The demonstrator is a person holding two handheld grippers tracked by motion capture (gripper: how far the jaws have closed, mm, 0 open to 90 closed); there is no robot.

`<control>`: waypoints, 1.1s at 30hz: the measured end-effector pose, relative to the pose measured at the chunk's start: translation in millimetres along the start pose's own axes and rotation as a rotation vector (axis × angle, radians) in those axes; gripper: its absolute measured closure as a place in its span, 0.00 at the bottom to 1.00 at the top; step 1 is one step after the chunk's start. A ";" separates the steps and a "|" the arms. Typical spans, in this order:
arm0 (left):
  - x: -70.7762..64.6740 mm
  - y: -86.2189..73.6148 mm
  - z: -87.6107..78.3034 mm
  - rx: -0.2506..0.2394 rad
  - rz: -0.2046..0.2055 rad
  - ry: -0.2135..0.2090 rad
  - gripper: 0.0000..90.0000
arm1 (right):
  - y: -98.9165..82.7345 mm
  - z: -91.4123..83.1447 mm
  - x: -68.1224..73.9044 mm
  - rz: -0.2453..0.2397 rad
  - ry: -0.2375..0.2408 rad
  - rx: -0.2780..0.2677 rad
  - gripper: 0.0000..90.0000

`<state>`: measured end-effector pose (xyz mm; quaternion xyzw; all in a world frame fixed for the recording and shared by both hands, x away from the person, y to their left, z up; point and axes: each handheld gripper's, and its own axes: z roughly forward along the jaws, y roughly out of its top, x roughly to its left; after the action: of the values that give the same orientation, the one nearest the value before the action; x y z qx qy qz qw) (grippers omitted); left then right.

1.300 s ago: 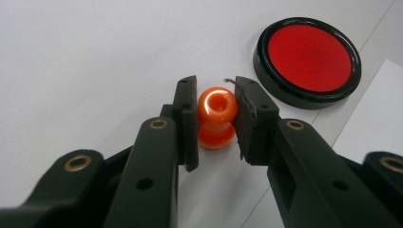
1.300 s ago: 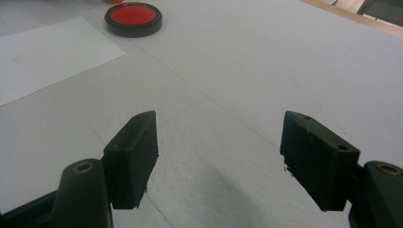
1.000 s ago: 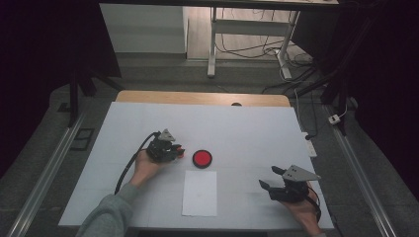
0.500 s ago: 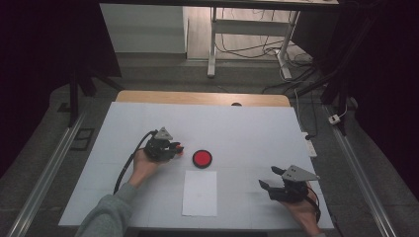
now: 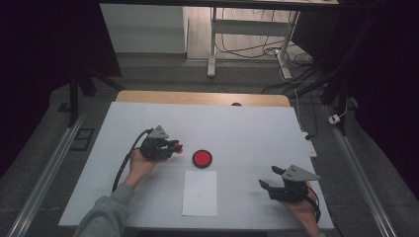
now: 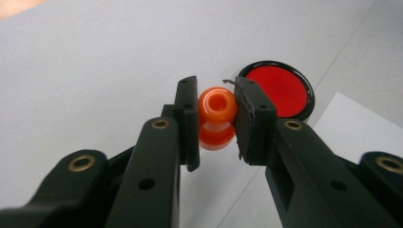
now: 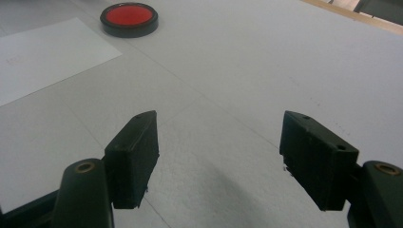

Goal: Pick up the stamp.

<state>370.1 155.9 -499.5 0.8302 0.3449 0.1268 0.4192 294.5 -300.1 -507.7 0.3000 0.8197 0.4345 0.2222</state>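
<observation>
Gripping an orange bead [image 6: 217, 105] between its closed jaws, the left gripper [image 5: 174, 146] sits mid-left in the high view. A red dish [image 5: 202, 158] lies just right of it, nearer than to the right gripper [image 5: 269, 178], whose jaws stand open and empty at lower right.

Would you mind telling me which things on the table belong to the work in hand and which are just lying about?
In the job: orange stamp, clamped in the left gripper; red ink pad; white paper sheet.
Lying about: right gripper, open and idle; wooden board at the table's far edge.

left hand-held gripper [image 6: 217, 118] clamped, right hand-held gripper [image 7: 218, 159] wide
</observation>
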 end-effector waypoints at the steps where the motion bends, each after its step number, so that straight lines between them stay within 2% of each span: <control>1: 0.0 0.1 -1.5 -0.004 -0.001 -0.002 0.80 | 0.0 0.0 0.0 0.000 0.000 0.000 0.32; 10: -1.9 0.8 -14.7 -0.031 -0.010 -0.008 0.80 | 0.3 0.2 0.3 -0.001 0.001 -0.001 0.32; 16: -6.4 1.6 -22.8 -0.056 -0.015 -0.031 0.80 | 0.7 -0.6 0.0 0.003 -0.003 -0.004 0.32; 20: -11.4 3.6 -28.4 -0.075 -0.003 -0.038 0.80 | 0.8 -0.3 0.2 0.000 -0.003 0.000 0.32; 33: -25.1 9.0 -41.1 -0.123 0.014 -0.096 0.80 | 1.3 0.1 0.6 -0.004 -0.003 0.003 0.32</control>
<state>335.4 160.2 -465.1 0.8103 0.3102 0.1109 0.4846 294.6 -299.1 -506.7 0.2993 0.8206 0.4324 0.2236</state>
